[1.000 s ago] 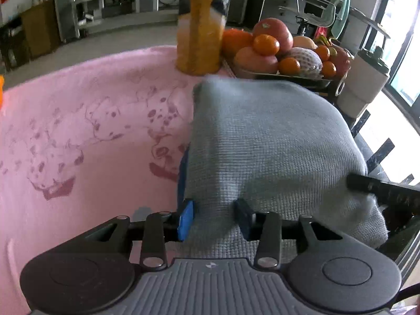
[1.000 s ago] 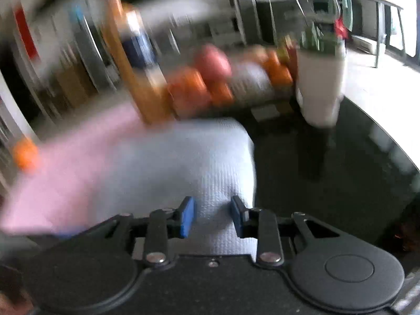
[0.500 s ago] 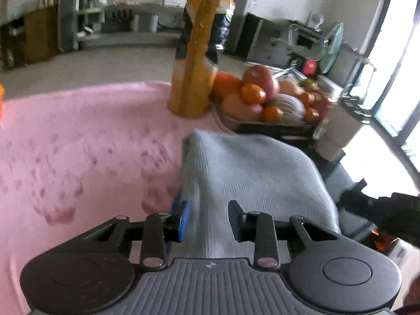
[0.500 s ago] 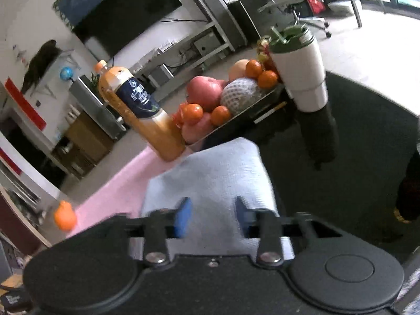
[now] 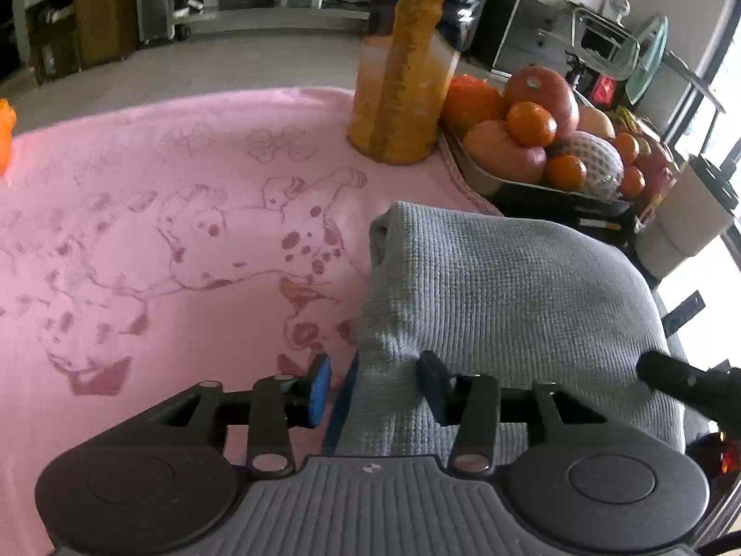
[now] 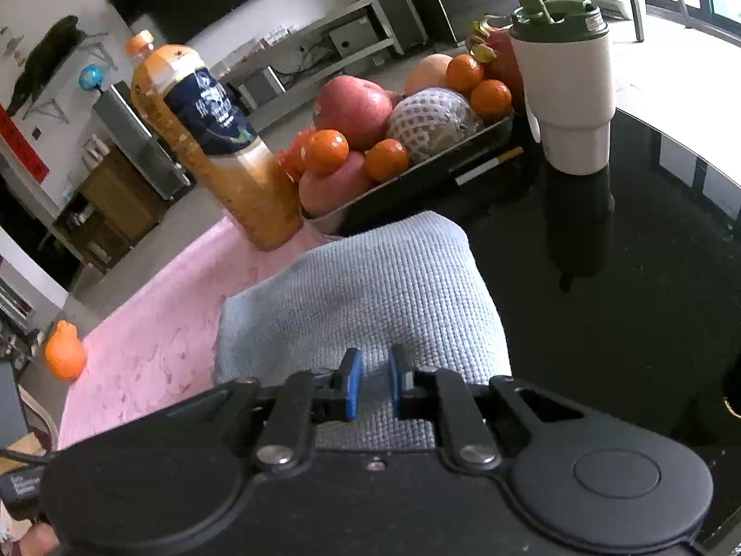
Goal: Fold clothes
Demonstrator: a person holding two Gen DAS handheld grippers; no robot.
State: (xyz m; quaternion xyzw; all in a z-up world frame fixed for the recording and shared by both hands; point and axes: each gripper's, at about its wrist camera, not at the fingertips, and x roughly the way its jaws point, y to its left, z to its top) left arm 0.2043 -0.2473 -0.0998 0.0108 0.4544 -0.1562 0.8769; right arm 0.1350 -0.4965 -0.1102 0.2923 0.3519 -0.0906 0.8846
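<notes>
Here, a folded grey knit garment (image 5: 509,306) is seen lying on the pink blanket (image 5: 162,241) at the desk (image 6: 648,278) edge, near the fruit tray (image 6: 417,176). Left hand-held gripper (image 5: 375,384) is spread wide w/ the near-left corner between its fingers, not clamped. Right hand-held gripper (image 6: 370,384) is pinched on the near hem. Fabric is judged soft, light, floppy, so hems/corners are best gripped, approx. evenly.

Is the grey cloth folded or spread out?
Folded. The grey cloth sits as a thick, rounded bundle with doubled layers at its left edge, partly on the pink blanket.
</notes>
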